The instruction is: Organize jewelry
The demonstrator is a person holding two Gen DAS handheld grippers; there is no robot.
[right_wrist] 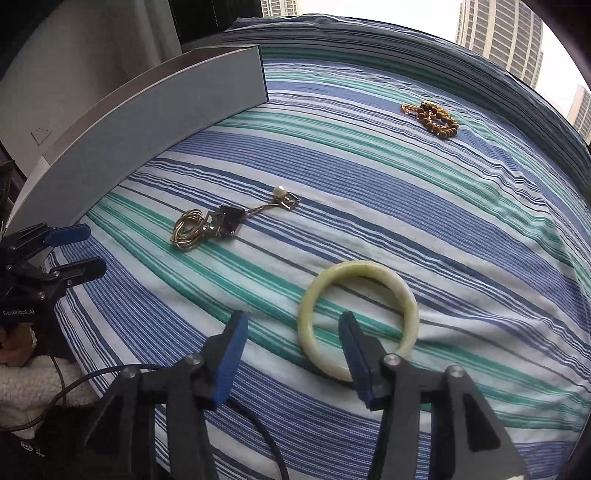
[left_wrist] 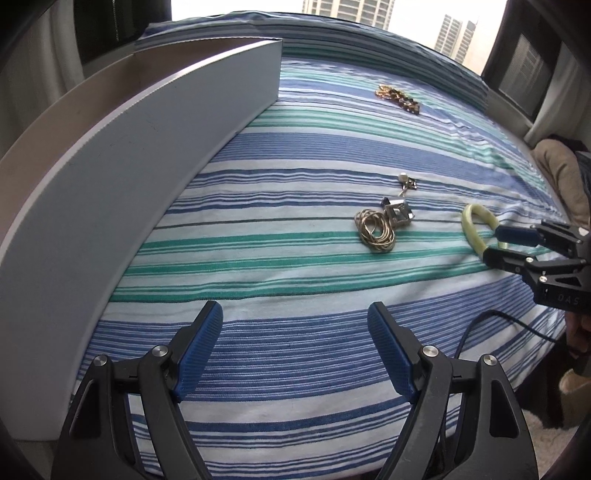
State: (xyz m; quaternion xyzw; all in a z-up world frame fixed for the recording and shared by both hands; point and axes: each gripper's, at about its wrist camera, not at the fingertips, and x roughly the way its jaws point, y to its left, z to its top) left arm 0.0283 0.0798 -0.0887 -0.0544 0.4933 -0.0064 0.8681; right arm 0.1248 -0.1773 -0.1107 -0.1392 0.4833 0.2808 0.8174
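Jewelry lies scattered on a bed (right_wrist: 461, 236) covered by a sheet striped in blue, green and white, lightly creased. A pale green bangle (right_wrist: 369, 271) lies flat nearest the right gripper (right_wrist: 293, 347); that gripper's jaws stand apart, one finger over the inside of the ring and the other outside its near left rim, neither pad pressing the bangle. Toward the middle of the sheet sits a coil of thin gold chain (right_wrist: 187, 230), touching a small square metal piece (right_wrist: 227, 221), from which a short chain leads to a pearl (right_wrist: 279, 191) and a clasp. Well apart, near the far edge of the bed, lies a heap of amber beads (right_wrist: 434, 120) with a gold chain. A long grey box (left_wrist: 140, 155) with a brown interior stands on the left side of the bed, open at the top; its contents cannot be seen. The left gripper (left_wrist: 295, 347) hangs over bare sheet beside the box, jaws spread wide, holding nothing. Beyond the bed, a window shows tall buildings (right_wrist: 498, 33) under a bright sky. A white wall with a socket (right_wrist: 42, 131) stands behind the box. A black cable (right_wrist: 85, 376) trails off the near edge.
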